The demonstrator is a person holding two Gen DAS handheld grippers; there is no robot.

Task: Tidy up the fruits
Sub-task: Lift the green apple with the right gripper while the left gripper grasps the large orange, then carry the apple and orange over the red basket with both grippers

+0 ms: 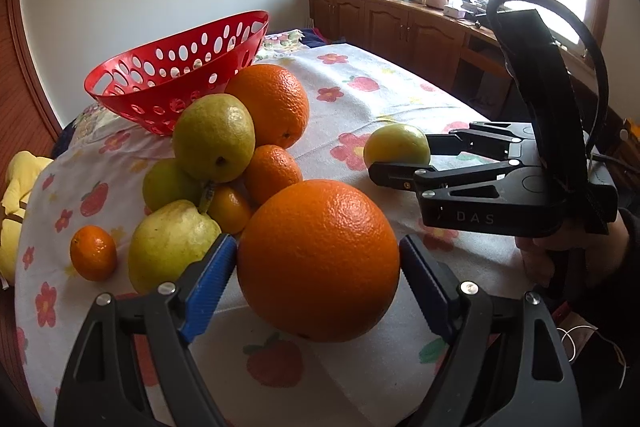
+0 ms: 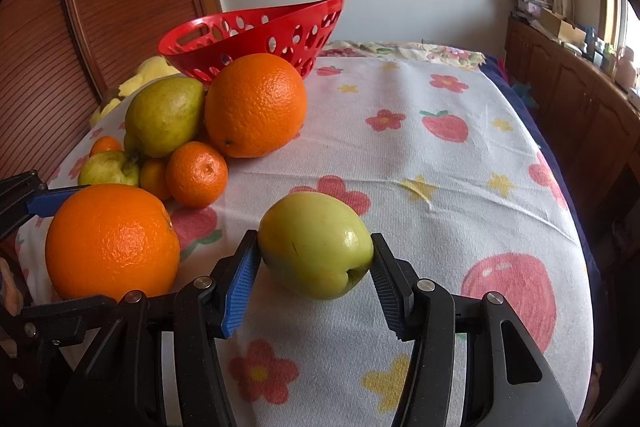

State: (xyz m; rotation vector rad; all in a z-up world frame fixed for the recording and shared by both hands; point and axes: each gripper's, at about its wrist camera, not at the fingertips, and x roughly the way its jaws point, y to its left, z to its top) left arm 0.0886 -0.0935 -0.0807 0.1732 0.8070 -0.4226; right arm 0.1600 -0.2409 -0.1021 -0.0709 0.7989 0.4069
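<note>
The jaws of the left gripper [image 1: 319,263] stand wide and are closed on a large orange [image 1: 319,271], one blue pad pressing each side at its widest girth. The jaws of the right gripper [image 2: 316,261] stand narrower and clamp a green apple [image 2: 315,245] across its middle, with the stem dimple facing the camera. Both fruits sit low over the flowered cloth [image 2: 440,155] near its front edge; the pictures do not settle whether they rest on it or are lifted just clear.

Handling, as a judgement:
- The orange is probably heavy for its size, with a firm, pebbled skin that gives the ridged pads good friction. Hold it at the equator, as here; a grip above or below may squeeze it out.
- The apple is likely lighter and hard, but its waxy skin is smooth and it bruises under excess force. Grip across the widest part with moderate pressure.

The red basket [image 1: 176,75] stands at the far left corner of the cloth, tilted against the pile of fruit [image 1: 224,155] just in front of it. That pile of pears, oranges and tangerines looks loosely stacked and may roll if nudged.
</note>
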